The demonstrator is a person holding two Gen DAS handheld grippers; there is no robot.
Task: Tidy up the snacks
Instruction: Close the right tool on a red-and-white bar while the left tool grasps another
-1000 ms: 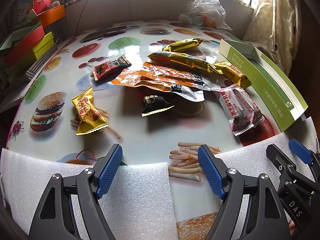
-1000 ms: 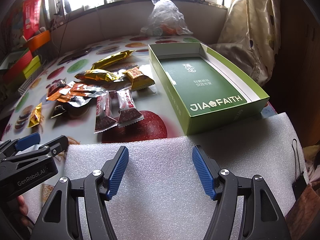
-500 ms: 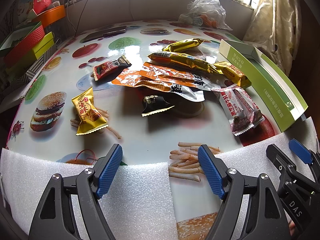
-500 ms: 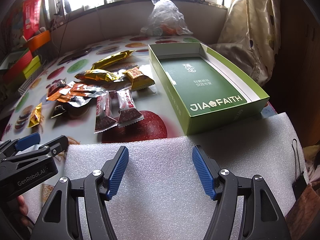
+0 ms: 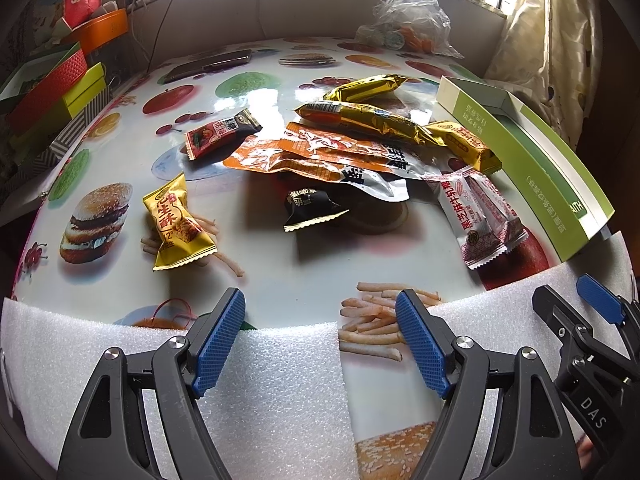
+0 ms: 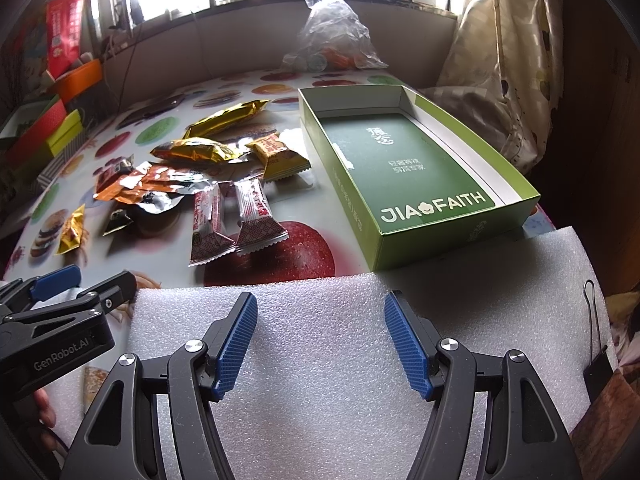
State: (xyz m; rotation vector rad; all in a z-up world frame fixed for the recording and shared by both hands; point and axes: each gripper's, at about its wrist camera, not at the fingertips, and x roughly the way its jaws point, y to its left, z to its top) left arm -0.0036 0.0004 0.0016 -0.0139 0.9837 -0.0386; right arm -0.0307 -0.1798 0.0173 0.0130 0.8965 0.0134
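Note:
Several snack packets lie in a loose pile on the fruit-print table: a yellow packet, a black one, a red-black one, orange-silver pouches, gold bars, and two red-white bars, also in the right wrist view. An open green box stands empty to their right. My left gripper is open and empty above the white foam at the table's front edge. My right gripper is open and empty over the foam, in front of the box.
White foam sheets cover the table's front edge. A clear plastic bag sits at the back. Red, green and orange boxes stack at the left. A phone lies at the back left. A curtain hangs at the right.

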